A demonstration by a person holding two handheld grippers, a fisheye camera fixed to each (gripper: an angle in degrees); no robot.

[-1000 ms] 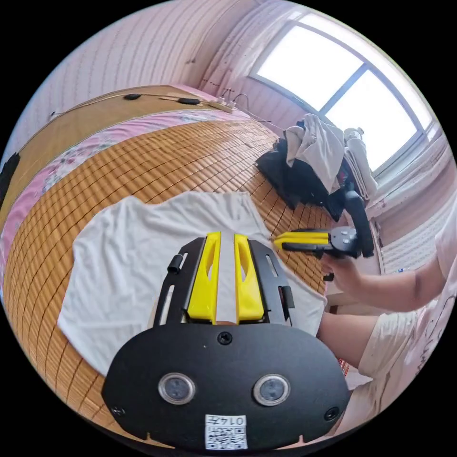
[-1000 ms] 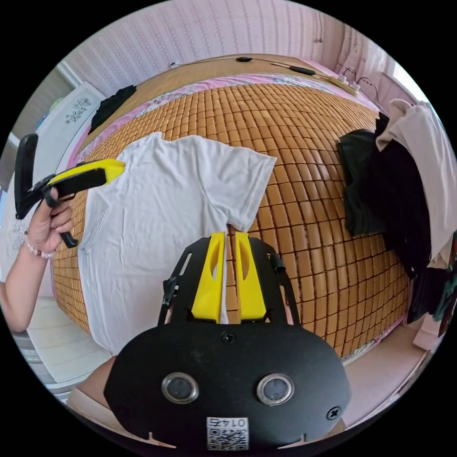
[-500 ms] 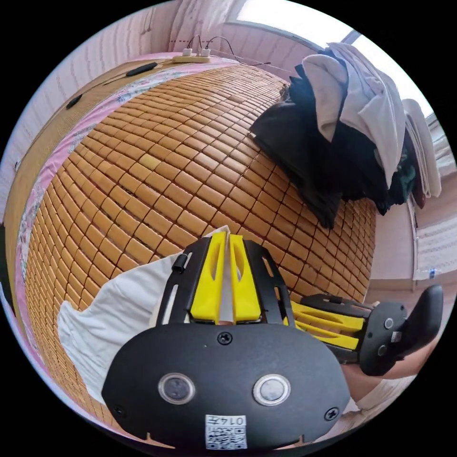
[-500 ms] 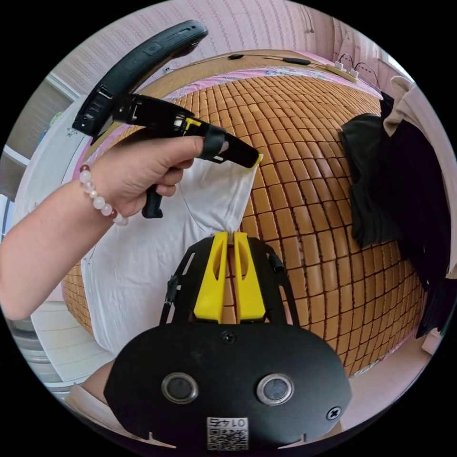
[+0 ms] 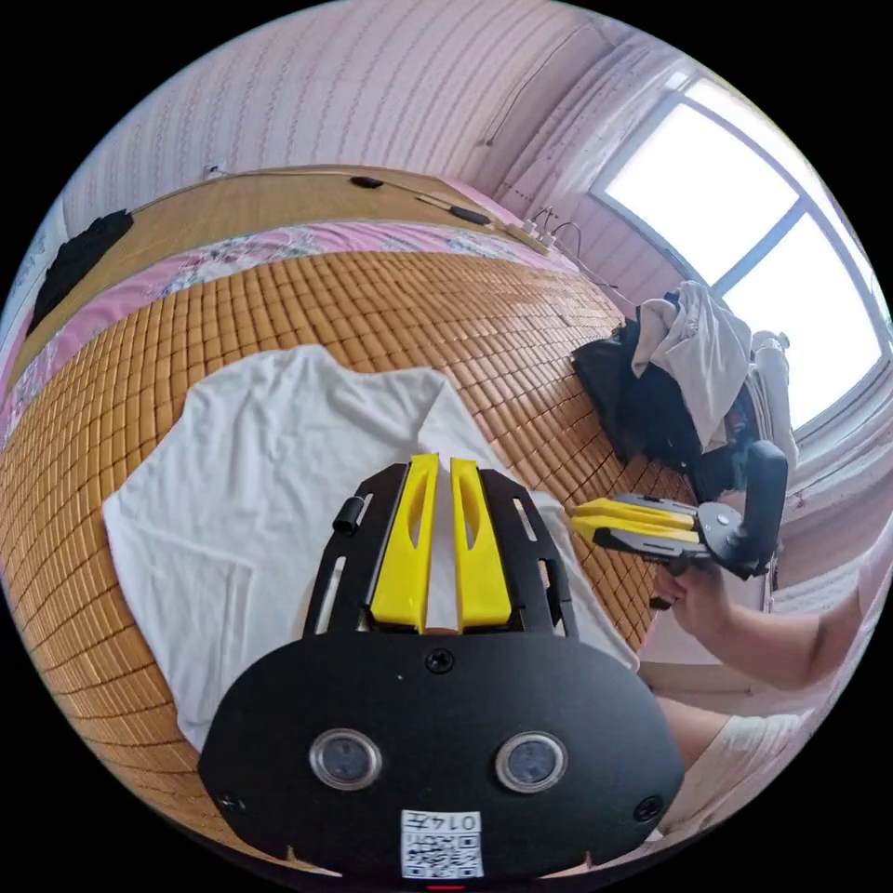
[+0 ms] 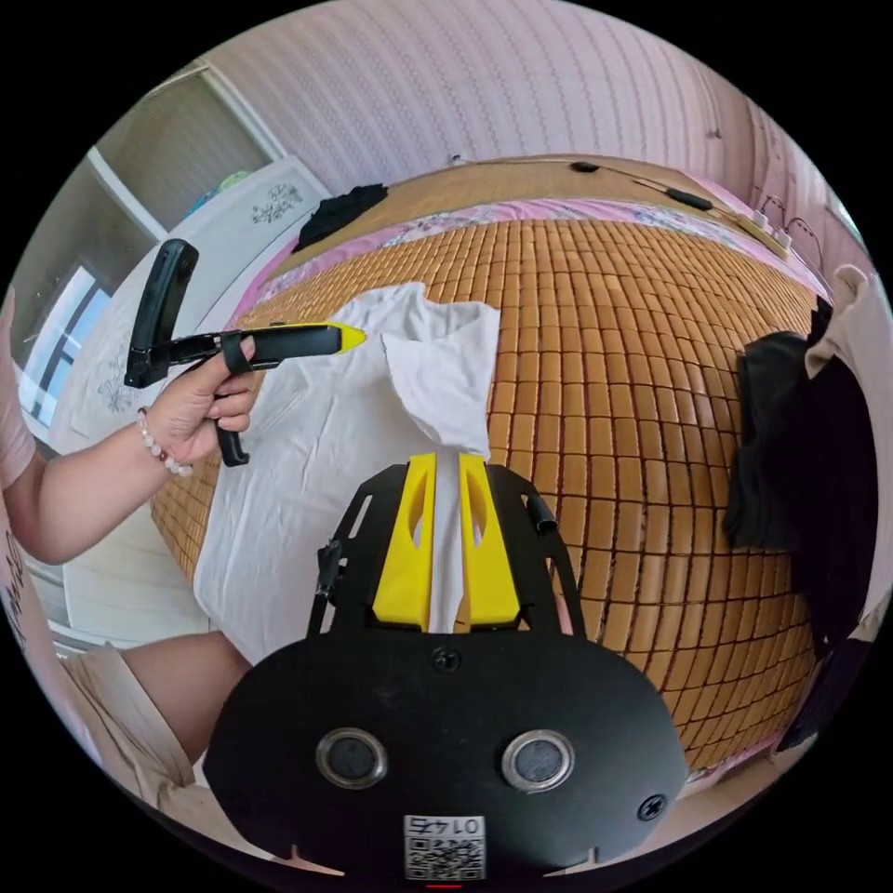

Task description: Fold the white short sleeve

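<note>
Your left gripper (image 5: 434, 465) body hides the near part of the white shirt (image 5: 251, 484) in the left gripper view, so you cannot see its near hem there. In the right gripper view the right gripper (image 6: 446, 465) covers the shirt's near right edge. The dark clothes pile (image 6: 809, 484) is cut off at the right edge there. Small items on the far headboard (image 6: 521, 181) are too small to tell.
</note>
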